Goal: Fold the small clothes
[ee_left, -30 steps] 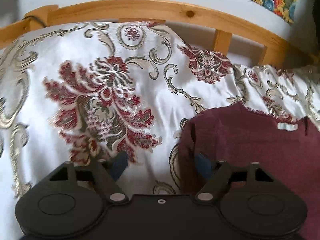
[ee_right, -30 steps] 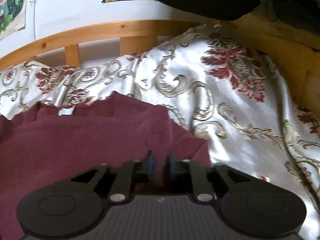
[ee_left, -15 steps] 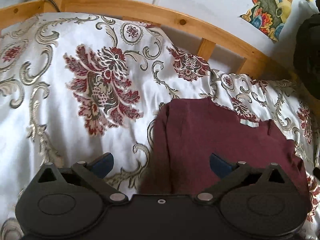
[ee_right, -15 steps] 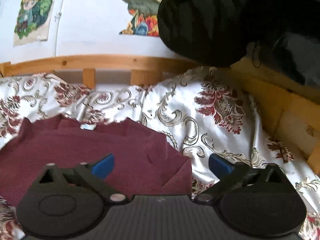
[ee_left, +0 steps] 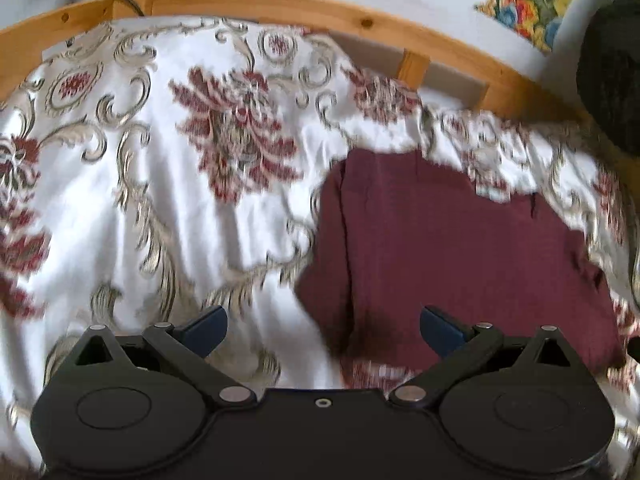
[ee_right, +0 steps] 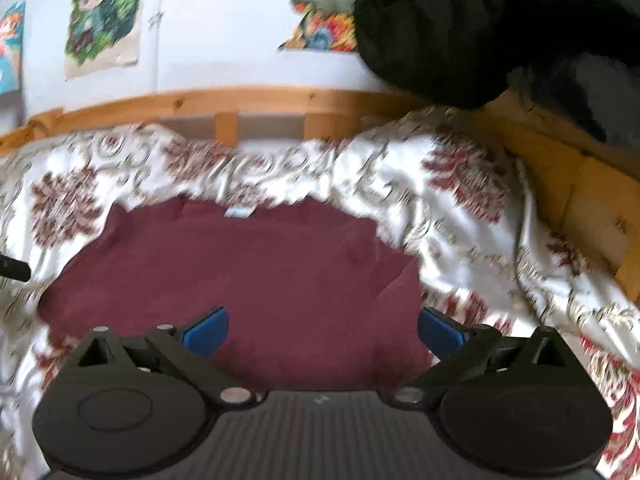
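Right now your biggest surface is the bedspread (ee_left: 168,216), a white satin cover with dark red flowers and grey-gold scrolls, rumpled into soft folds across both views. Behind it runs the wooden bed rail (ee_left: 280,4), curved by the lens, with short upright slats below it, and beyond that the pale wall (ee_right: 224,40) carries colourful posters (ee_right: 106,16). A large black bundle of cloth (ee_right: 460,28) hangs into the upper right of your right-hand view, above a tan wooden side panel (ee_right: 568,184).

Your task piece, the maroon garment (ee_right: 248,276), lies flat on the bedspread, spread wide with a small pale label (ee_right: 240,212) at its far edge near the rail. In your left-hand view the garment (ee_left: 452,248) sits to the right of centre, its left side folded over into a long vertical crease.

Your left gripper (ee_left: 323,325) has its jaws spread wide, nothing between them; its left blue pad (ee_left: 206,326) is over bare bedspread and the other over the garment's near part. Your right gripper (ee_right: 322,327) is likewise spread wide and holds nothing, its left blue pad (ee_right: 208,328) above the maroon cloth and the other near the garment's right edge. Both views are motion-blurred, so you cannot tell whether either pad touches fabric.
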`<state>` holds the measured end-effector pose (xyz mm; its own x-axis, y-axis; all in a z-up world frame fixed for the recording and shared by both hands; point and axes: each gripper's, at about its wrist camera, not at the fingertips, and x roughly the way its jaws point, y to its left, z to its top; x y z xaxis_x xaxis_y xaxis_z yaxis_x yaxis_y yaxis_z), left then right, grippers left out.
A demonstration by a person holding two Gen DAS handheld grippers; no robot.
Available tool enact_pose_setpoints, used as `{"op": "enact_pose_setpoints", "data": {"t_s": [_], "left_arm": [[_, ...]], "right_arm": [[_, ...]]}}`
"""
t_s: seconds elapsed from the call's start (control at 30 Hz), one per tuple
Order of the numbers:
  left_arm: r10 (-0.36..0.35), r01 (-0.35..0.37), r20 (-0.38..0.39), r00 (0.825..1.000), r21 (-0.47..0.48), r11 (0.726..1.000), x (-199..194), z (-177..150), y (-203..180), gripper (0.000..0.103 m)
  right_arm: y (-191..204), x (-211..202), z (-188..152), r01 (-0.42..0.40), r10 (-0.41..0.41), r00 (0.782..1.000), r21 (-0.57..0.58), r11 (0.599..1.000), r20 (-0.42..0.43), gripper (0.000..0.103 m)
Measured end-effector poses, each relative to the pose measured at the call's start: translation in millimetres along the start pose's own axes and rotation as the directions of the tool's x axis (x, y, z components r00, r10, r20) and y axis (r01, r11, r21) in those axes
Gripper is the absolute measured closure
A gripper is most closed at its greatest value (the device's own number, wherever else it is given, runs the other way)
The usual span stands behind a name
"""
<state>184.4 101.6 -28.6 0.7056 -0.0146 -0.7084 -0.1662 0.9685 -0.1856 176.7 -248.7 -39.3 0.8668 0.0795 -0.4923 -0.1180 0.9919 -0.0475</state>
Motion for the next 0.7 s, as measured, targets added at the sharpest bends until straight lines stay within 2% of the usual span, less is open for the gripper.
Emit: {"op": "enact_pose_setpoints", "data": {"t_s": [0.2, 0.37, 0.57, 0.7], "left_arm": [[0.043, -0.036, -0.105, 0.994, 0.072, 0.997, 2, -17, -8, 0.001], [0.088, -0.068, -0.188, 0.978, 0.110, 0.992, 16, -23, -13, 0.001], [0.082, -0.057, -0.232, 0.969, 0.113, 0.992, 24, -23, -15, 0.001], [0.067, -0.048, -0.227, 0.972, 0.091, 0.995, 26, -20, -13, 0.001]], "right_arm": [[14, 1, -13, -0.028, 0.029, 0.993, 0.009, 1.000, -0.116, 0.000], [19, 17, -23, -0.025, 0.027, 0.971, 0.012, 1.000, -0.238, 0.000], [19, 25, -26, -0.024, 0.034, 0.966, 0.040, 0.999, -0.257, 0.000], [21, 26, -23, -0.009, 0.022, 0.974, 0.059, 0.998, -0.226, 0.000]]}}
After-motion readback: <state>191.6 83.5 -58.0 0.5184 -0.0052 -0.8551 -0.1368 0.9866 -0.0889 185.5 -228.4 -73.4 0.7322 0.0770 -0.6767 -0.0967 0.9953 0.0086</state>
